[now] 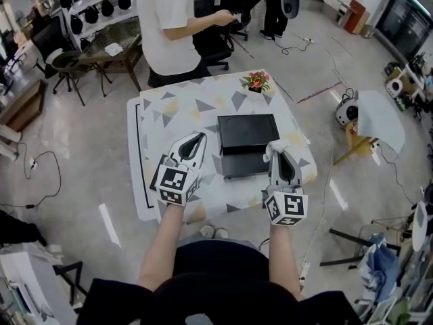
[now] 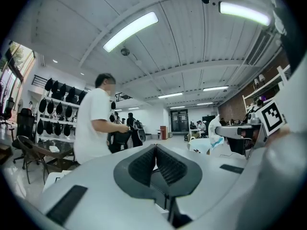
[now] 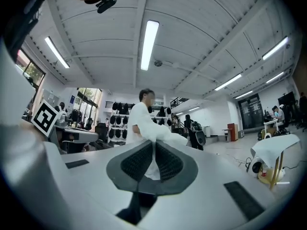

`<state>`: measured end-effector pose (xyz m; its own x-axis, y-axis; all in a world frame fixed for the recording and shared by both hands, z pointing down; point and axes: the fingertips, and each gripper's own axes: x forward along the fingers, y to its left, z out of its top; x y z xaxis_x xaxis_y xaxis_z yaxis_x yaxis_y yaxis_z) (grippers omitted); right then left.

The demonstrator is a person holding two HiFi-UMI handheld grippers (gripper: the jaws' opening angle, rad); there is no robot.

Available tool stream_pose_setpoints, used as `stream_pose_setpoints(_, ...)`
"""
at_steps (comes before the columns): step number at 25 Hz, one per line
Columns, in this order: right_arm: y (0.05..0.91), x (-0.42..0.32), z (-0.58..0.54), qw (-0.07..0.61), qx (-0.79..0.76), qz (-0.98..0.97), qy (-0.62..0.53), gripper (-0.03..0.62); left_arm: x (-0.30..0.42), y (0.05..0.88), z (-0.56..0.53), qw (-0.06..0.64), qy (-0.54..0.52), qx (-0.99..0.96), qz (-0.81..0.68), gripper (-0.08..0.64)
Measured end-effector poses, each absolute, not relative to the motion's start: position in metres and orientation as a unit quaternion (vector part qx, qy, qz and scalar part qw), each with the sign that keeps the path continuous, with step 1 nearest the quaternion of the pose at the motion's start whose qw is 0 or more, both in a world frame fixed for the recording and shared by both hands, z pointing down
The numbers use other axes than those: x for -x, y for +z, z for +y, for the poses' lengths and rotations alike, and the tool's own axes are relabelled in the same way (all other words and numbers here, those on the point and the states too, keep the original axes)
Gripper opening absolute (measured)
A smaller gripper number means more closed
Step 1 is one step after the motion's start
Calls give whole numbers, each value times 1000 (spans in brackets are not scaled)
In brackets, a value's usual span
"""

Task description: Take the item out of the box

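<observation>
I'm looking down on a table under a white cloth printed with grey and yellow triangles. A person in a white shirt stands at its far side, and a small pot of red flowers sits near the far edge.

In the middle of the cloth is the flat black rectangular box, its dark top facing up. My two tools flank its near side.

The left gripper hovers just beside the box's near left corner. In its own view the left gripper has its ribbed pads pressed together with nothing between them.

The right gripper is at the box's near right corner. Its own view shows the right gripper nearly closed, its pads pinching a crumpled white soft item that bulges out past the fingertips.

From the head view the item hangs at the tool's tip, over the box's right edge by the near corner. I cannot tell whether it touches the box. It also shows in the left gripper view, raised off the table.
</observation>
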<state>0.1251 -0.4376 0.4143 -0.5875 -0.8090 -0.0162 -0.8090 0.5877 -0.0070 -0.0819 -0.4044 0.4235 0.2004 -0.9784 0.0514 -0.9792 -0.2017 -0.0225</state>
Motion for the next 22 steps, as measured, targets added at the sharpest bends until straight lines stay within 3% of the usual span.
stream_pose_setpoints(22, 422, -116, -443, -19, 459, 888, 5, 21, 85, 433, -410, 20, 27, -775, -631, 20)
